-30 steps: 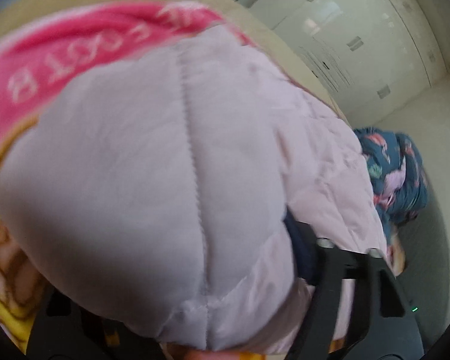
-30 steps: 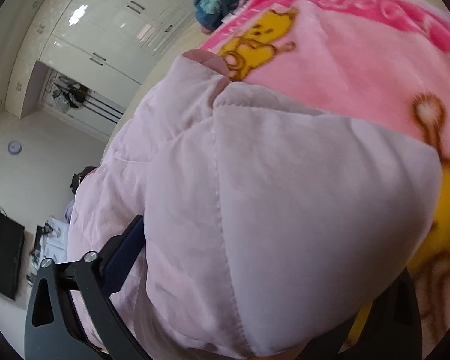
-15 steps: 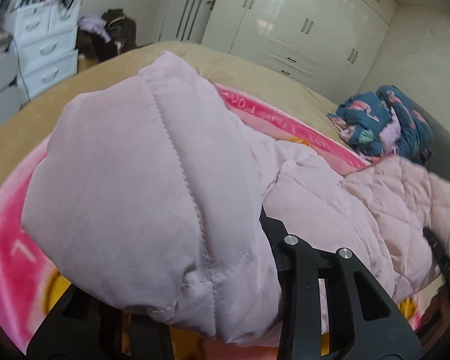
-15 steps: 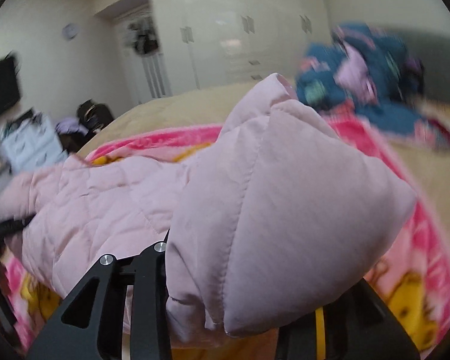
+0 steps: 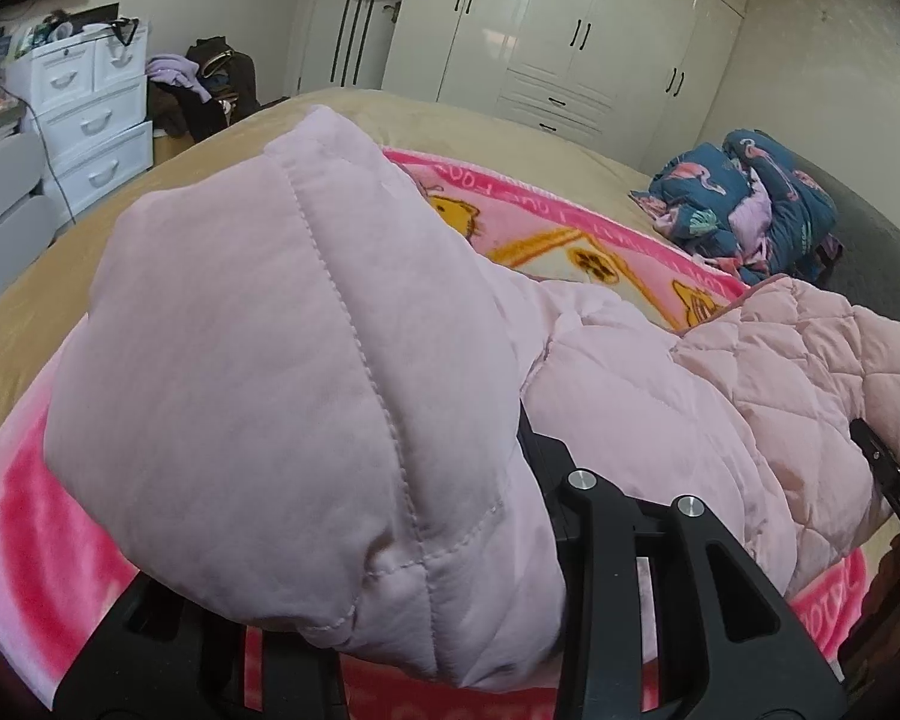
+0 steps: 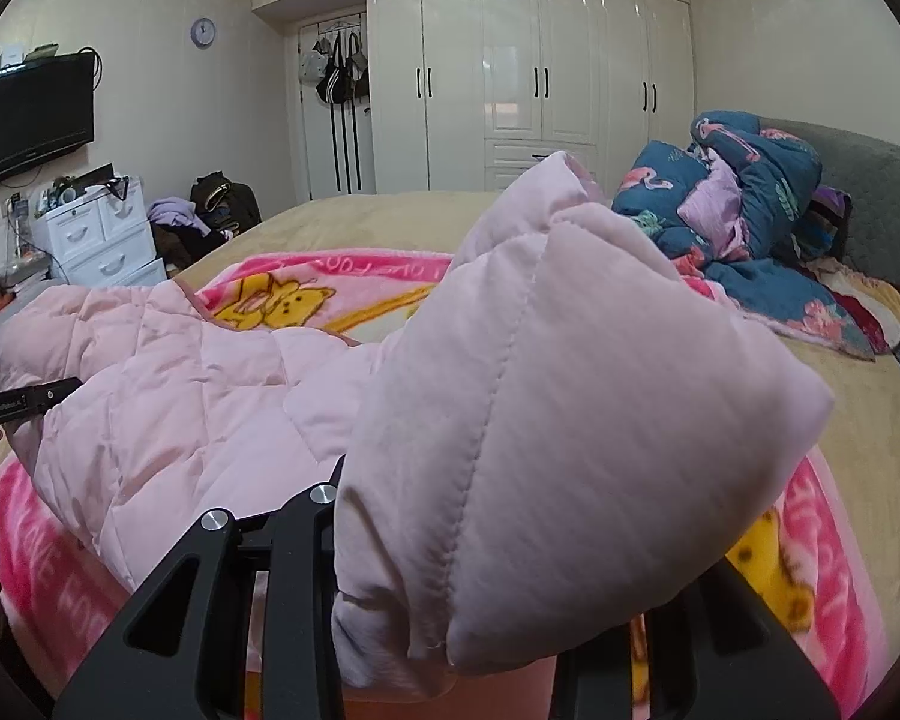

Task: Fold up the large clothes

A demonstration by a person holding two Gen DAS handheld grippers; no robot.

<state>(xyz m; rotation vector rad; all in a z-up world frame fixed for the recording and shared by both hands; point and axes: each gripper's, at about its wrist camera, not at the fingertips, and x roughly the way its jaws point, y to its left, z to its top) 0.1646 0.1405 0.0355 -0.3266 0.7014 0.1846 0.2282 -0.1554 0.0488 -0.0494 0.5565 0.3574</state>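
Both grippers hold the pale pink quilted puffer jacket (image 5: pixel 630 396) off the pink cartoon-print fleece blanket (image 5: pixel 576 240) that covers the tan bed (image 6: pixel 390 210). The jaws of the left gripper (image 5: pixel 426 606) are closed on one puffy end of the jacket, apparently a sleeve or a corner; padding bulges forward over the jaws and hides the pads. The jaws of the right gripper (image 6: pixel 450 618) are likewise clamped on the other puffy end. The jacket body sags between the two grippers, its lower part resting on or just above the blanket; exact contact cannot be told.

Risks from here:

1. Slip. The shell looks smooth and the fill compressible, so each grip probably holds mostly air and a thin layer of cloth. If the hands pull apart or jerk, an end may slide out and the jacket drop in a heap.
2. Uneven fold. The held ends hide much of both views, so alignment of the edges is hard to judge; one hand travelling further would skew the fold line.
3. Dragging the blanket. If the sagging middle catches on the fleece, the blanket may bunch and ruck under the jacket.
4. Spring-back. Padded cloth tends to reopen after release unless pressed flat.
5. The crumpled dark blue floral quilt (image 6: pixel 744 210) lies near the headboard, well apart, but a wide swing that way could snag it.
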